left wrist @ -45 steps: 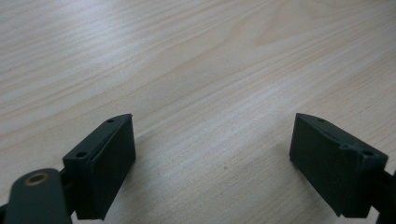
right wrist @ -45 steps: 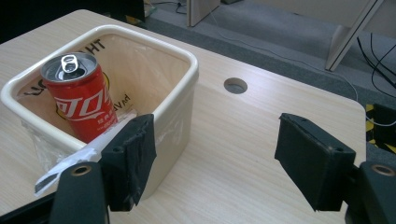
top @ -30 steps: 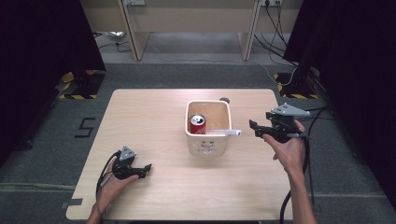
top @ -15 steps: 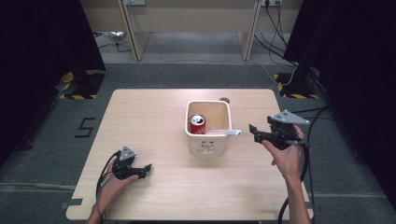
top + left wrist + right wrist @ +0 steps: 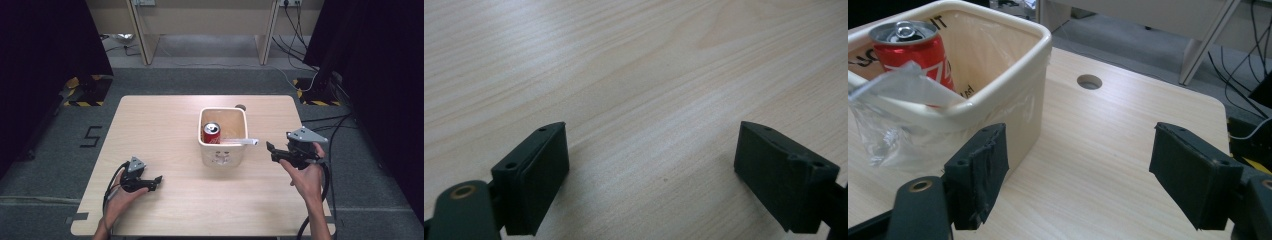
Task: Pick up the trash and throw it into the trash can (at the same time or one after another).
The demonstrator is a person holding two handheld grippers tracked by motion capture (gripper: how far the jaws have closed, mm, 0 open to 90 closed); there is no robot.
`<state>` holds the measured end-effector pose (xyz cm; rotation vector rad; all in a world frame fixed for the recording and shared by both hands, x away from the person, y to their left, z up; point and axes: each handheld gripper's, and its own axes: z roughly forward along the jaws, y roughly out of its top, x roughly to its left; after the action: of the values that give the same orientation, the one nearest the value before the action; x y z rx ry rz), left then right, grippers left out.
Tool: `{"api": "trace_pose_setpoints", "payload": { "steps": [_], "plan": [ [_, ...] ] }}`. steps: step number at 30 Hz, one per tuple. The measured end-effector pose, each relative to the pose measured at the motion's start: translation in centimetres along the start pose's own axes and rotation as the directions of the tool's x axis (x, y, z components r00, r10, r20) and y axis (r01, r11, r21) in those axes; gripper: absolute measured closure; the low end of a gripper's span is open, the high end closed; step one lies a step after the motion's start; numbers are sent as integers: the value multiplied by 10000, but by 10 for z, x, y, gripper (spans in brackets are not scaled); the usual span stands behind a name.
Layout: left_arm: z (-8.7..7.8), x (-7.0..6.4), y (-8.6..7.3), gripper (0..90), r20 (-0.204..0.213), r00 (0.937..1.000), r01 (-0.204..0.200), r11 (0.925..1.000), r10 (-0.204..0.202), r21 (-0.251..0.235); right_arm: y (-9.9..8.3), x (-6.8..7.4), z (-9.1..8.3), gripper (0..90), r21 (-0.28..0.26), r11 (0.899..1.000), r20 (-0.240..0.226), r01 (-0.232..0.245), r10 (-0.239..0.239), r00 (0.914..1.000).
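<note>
Nearby, bin (image 5: 223, 150) holds can (image 5: 211, 133); plastic bag (image 5: 893, 95) drapes rim.

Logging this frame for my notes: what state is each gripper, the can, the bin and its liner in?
Left gripper: open, empty, low over the table.
Right gripper: open, empty, beside the bin.
Red drink can: upright inside the bin.
Cream plastic bin: upright on the wooden table.
Clear plastic liner: draped over the bin's rim.

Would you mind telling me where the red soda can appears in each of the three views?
High view: red can stands in the cream bin's left side, mid-table.
Left gripper view: not in it.
Right gripper view: can at upper left, inside the bin.
Shared landmark: the bin.
</note>
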<state>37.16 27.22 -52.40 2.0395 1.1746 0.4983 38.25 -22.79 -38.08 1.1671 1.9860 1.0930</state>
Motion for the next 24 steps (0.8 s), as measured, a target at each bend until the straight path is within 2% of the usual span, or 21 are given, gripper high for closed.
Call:
{"api": "trace_pose_setpoints", "payload": {
  "steps": [10,24],
  "plan": [
    [0,0,0,135,-6,10000,2,10000,-2,27,-25,4,-4,227,0,9997,-111,-247,247,9996],
    [0,0,0,135,-6,10000,1,10000,-1,13,-49,20,12,224,216,9995,-504,-223,233,9985]
  ]
}}
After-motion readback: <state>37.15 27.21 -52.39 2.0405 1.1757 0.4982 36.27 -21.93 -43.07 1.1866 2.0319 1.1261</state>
